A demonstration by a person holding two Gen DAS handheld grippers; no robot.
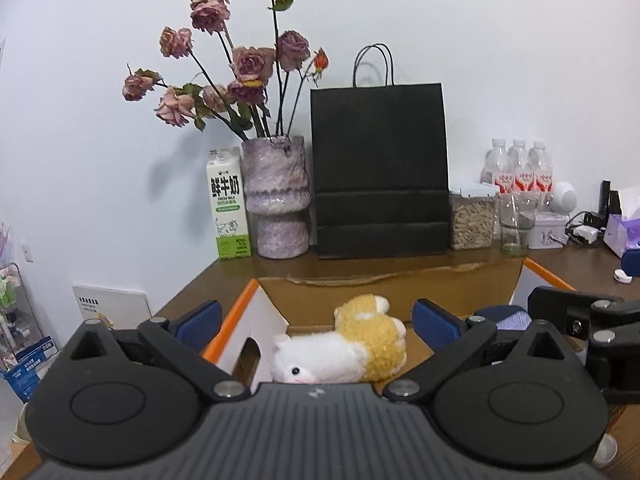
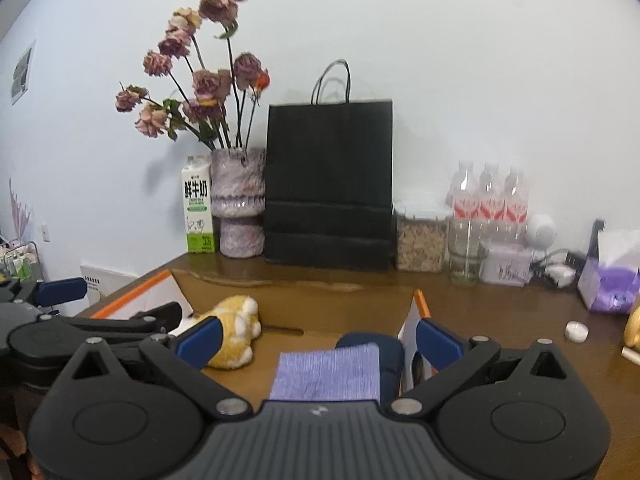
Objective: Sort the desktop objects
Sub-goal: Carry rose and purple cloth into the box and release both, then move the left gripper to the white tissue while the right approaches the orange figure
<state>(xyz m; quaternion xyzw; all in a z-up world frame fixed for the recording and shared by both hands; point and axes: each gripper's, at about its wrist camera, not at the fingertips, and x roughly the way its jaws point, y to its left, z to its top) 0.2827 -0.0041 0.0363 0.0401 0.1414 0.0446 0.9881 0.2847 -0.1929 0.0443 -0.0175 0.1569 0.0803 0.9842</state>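
Observation:
An open cardboard box (image 1: 400, 284) with orange-edged white flaps stands on the brown desk. A white and yellow plush toy (image 1: 344, 344) lies inside it, between the fingers of my open, empty left gripper (image 1: 316, 320). In the right wrist view the plush (image 2: 236, 332) lies at the box's left, and a purple cloth on a dark blue item (image 2: 332, 368) lies between the fingers of my open right gripper (image 2: 320, 340), which holds nothing. The left gripper (image 2: 100, 312) shows at the left of that view.
Along the wall stand a milk carton (image 1: 228, 208), a vase of dried roses (image 1: 276, 200), a black paper bag (image 1: 380, 168), a jar of seeds (image 1: 472, 220), a glass (image 1: 516, 224) and water bottles (image 1: 520, 168). A tissue box (image 2: 608, 280) and a small white cap (image 2: 576, 330) lie right.

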